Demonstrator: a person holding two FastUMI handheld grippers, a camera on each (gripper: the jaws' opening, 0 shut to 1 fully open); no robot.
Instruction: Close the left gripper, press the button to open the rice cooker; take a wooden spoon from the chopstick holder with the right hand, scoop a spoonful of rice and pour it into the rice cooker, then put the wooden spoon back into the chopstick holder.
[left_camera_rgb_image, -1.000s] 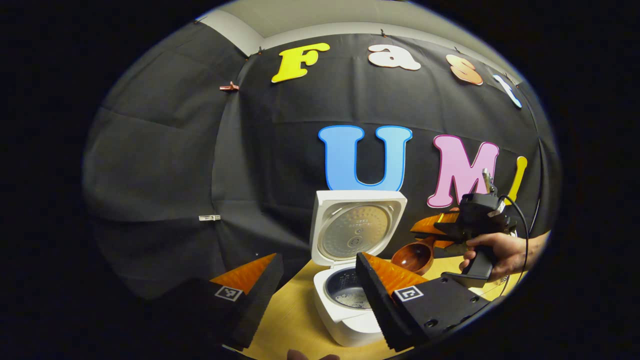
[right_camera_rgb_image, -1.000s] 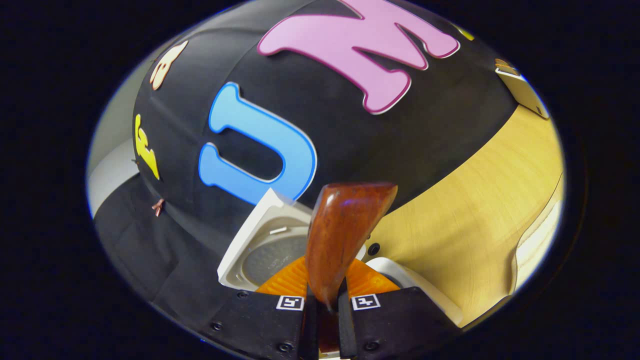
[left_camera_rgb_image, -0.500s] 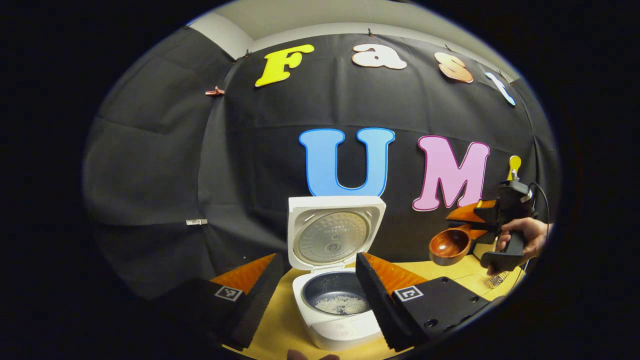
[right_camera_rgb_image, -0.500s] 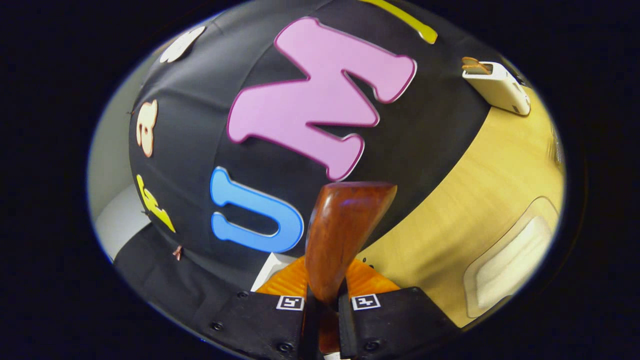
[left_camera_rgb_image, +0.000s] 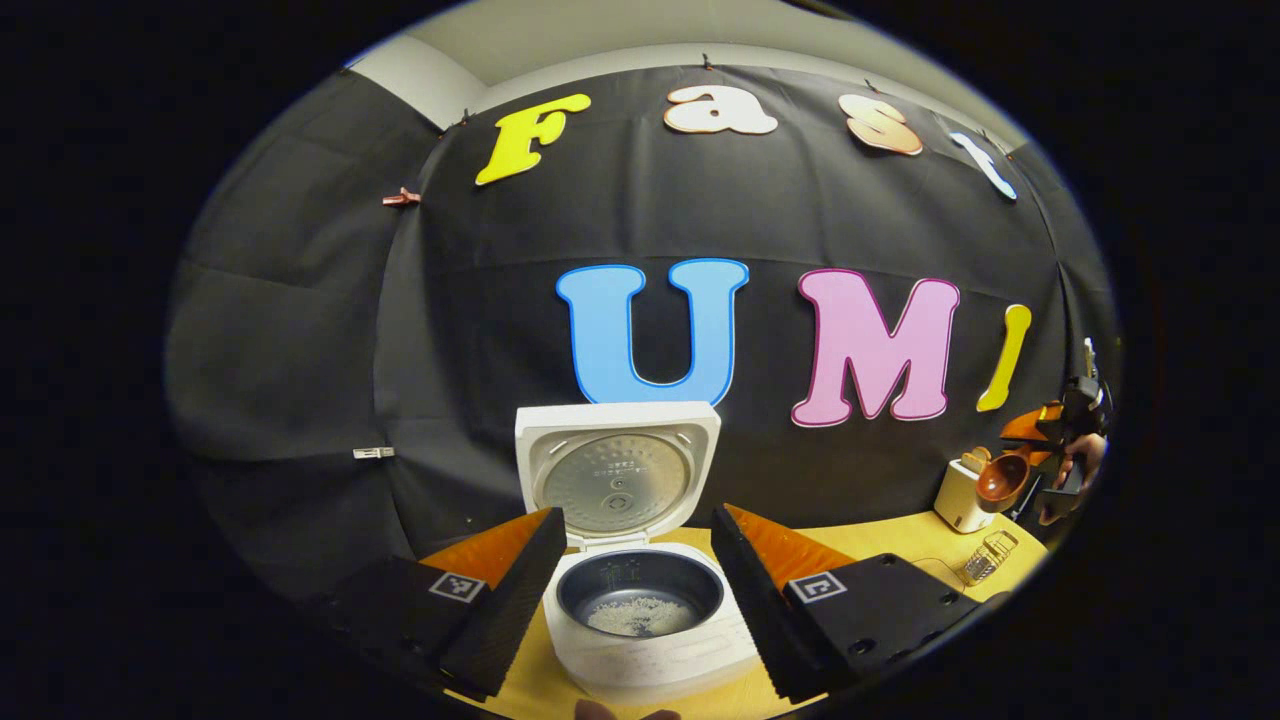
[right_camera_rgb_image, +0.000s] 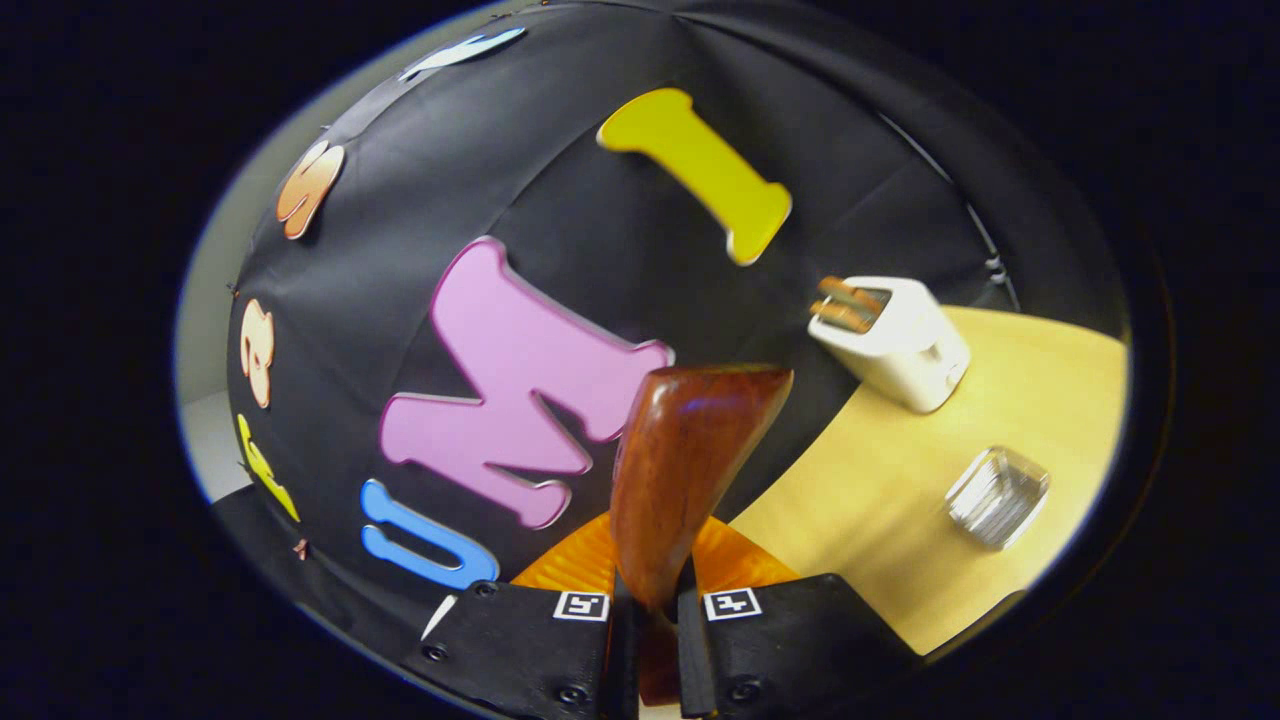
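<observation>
The white rice cooker (left_camera_rgb_image: 640, 640) stands with its lid (left_camera_rgb_image: 617, 475) raised, and a thin layer of rice (left_camera_rgb_image: 638, 615) lies in its dark pot. My left gripper (left_camera_rgb_image: 635, 565) is open, its fingers framing the cooker from in front and above. At the far right, my right gripper (left_camera_rgb_image: 1062, 430) holds the wooden spoon (left_camera_rgb_image: 1000, 478) in the air above the wire chopstick holder (left_camera_rgb_image: 990, 557). In the right gripper view, my right gripper (right_camera_rgb_image: 650, 565) is shut on the wooden spoon (right_camera_rgb_image: 690, 470) by its handle, bowl pointing forward. The chopstick holder (right_camera_rgb_image: 997, 495) sits on the table, ahead and to the right.
A white toaster (right_camera_rgb_image: 895, 340) with bread slices in it stands at the back of the wooden table (right_camera_rgb_image: 880, 520), near the chopstick holder. The toaster (left_camera_rgb_image: 962, 497) also stands right of the cooker. Black cloth walls close off the back and left.
My right gripper has carried the spoon to the right, away from the cooker and over toward the toaster and chopstick holder. The left gripper's view has swung so the cooker sits between its fingers.
</observation>
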